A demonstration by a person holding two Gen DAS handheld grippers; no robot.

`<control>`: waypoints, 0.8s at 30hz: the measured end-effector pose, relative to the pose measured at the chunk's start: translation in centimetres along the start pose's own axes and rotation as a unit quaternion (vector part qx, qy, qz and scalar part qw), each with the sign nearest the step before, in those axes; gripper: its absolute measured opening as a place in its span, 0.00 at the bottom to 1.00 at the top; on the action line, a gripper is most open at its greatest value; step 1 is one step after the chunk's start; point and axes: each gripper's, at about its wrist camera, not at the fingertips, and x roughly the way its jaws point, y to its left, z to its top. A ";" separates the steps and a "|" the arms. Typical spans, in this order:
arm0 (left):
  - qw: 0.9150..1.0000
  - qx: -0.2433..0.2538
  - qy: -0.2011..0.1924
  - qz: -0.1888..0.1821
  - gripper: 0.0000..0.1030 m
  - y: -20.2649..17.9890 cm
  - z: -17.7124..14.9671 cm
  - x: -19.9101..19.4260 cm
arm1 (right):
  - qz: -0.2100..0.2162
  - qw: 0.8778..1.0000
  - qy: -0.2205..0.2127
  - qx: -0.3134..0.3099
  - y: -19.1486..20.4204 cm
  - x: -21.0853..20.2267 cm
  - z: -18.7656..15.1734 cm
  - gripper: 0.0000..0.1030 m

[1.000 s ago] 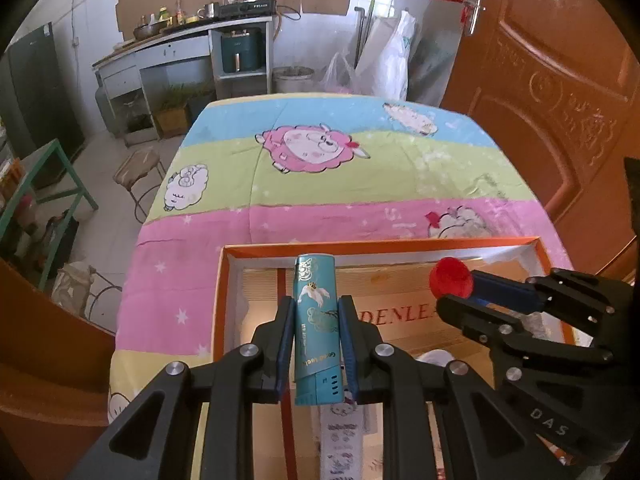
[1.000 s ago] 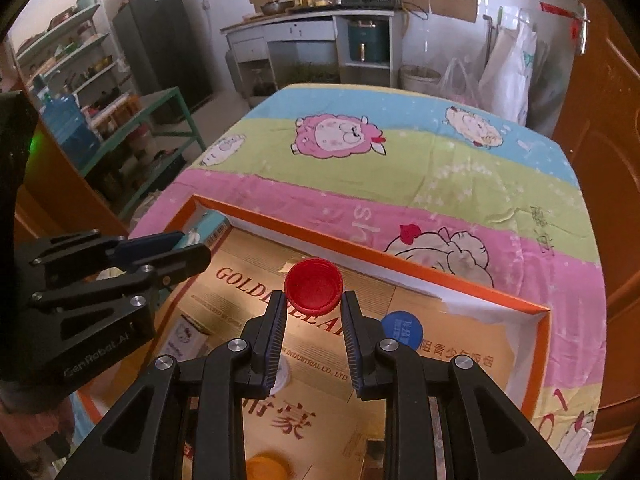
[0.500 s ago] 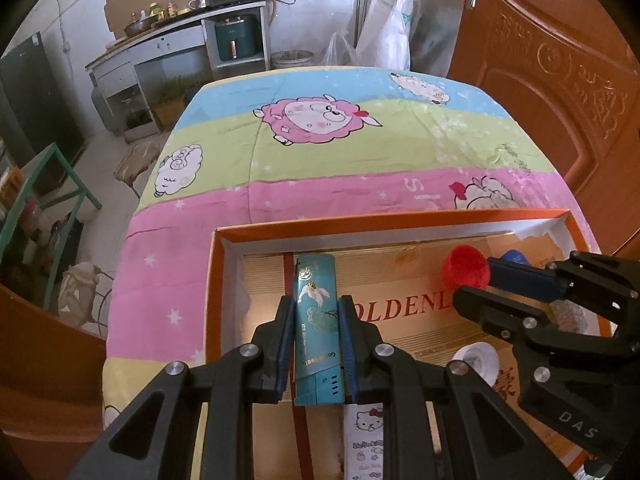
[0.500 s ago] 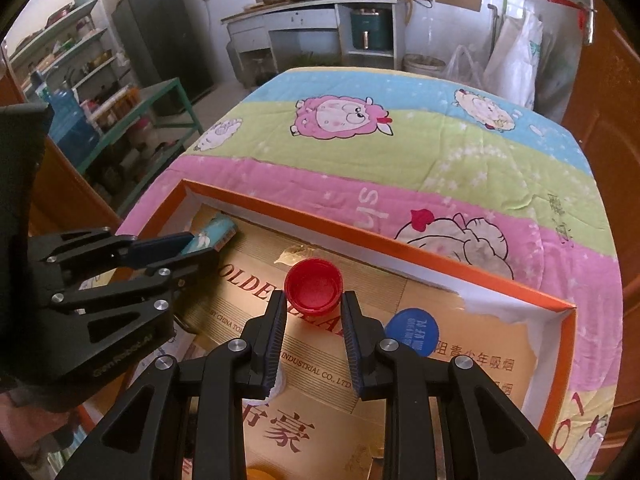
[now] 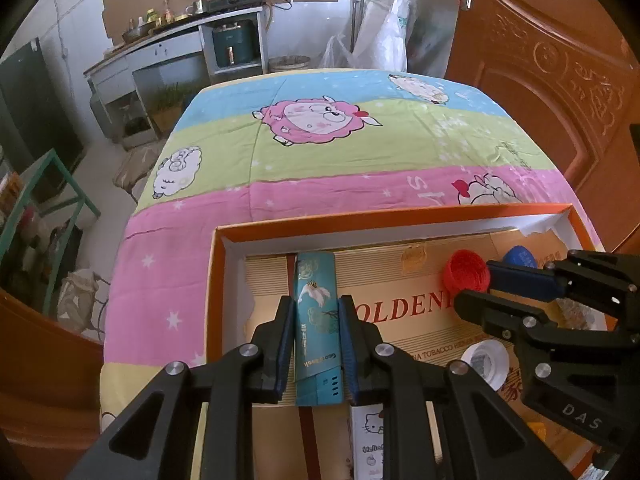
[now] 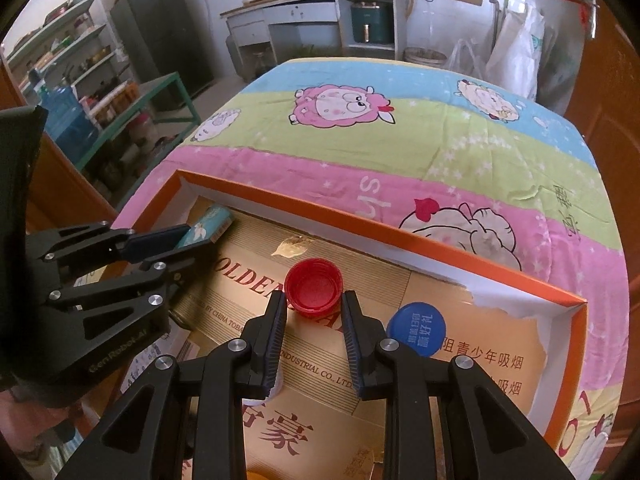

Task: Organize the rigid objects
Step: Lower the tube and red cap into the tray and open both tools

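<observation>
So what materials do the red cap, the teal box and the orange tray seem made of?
Red cap: probably moulded plastic, with a ribbed rim and slight gloss.
Teal box: likely printed glossy card, with sharp folded edges.
Orange tray: apparently paperboard; its white lining is torn.

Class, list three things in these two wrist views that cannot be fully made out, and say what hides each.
- White cap, left view: right gripper covers part.
- Hello Kitty box, left view: left gripper overlaps it.
- Orange cap, right view: cut by bottom edge.
</observation>
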 end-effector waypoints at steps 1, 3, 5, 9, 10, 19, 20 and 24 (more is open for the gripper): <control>1.000 0.001 0.000 0.001 0.22 0.0 0.0 0.0 | 0.000 1.000 0.001 -0.001 0.0 0.0 0.0 0.29; 1.000 0.003 0.000 0.001 0.22 -0.1 0.1 0.0 | 0.000 1.000 0.001 -0.003 0.0 0.1 0.0 0.29; 1.000 0.003 -0.001 0.002 0.24 -0.1 0.1 0.0 | 0.001 1.000 0.002 -0.001 0.1 0.0 0.0 0.29; 1.000 0.005 -0.004 0.004 0.37 -0.2 0.1 -0.2 | 0.003 1.000 0.003 0.000 0.1 0.0 0.0 0.29; 1.000 0.004 -0.005 0.004 0.37 -0.2 0.1 -0.3 | 0.004 1.000 0.004 0.000 0.1 -0.1 -0.1 0.29; 1.000 -0.004 -0.019 -0.009 0.37 -0.4 0.1 -1.4 | 0.007 1.000 -0.008 0.002 0.5 -1.6 -0.5 0.52; 1.000 -0.005 -0.020 -0.010 0.37 -0.4 0.1 -1.5 | 0.009 1.000 -0.010 0.003 0.6 -1.8 -0.5 0.52; 1.000 -0.010 -0.026 -0.009 0.37 -0.3 0.0 -2.0 | 0.005 1.000 -0.016 -0.001 1.0 -2.8 -0.8 0.52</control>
